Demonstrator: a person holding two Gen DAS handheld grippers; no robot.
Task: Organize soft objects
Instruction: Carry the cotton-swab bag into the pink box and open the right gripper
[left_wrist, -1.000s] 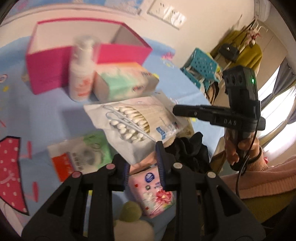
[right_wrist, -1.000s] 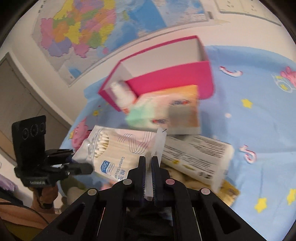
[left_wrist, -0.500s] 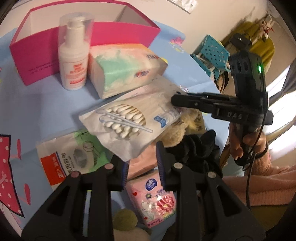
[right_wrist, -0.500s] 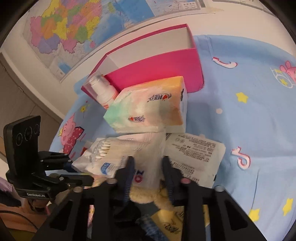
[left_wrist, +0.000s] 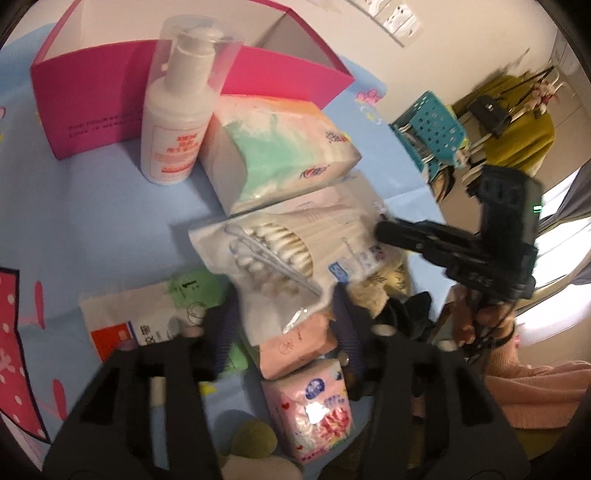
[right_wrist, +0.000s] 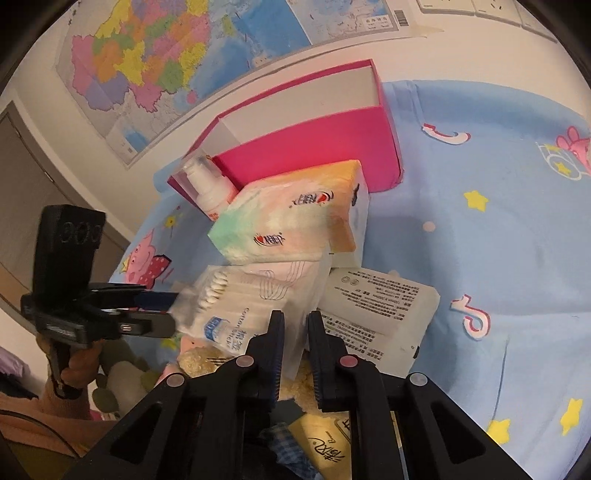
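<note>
Clear plastic bag of cotton swabs lying across the pile on the blue cartoon-print tabletop, just in front of the pastel soft tissue pack and the open pink cardboard box. Left gripper opening, fingers straddling the bag's near end without pressing it; motion blur obscuring the tips. Right gripper closing, fingers flanking the bag's other edge, a gap visible on each side. White pump bottle upright beside the tissue pack. Small pink tissue packets partly covered by the left gripper. Beige plush item mostly buried. White printed wipes pack half under the bag.
</note>
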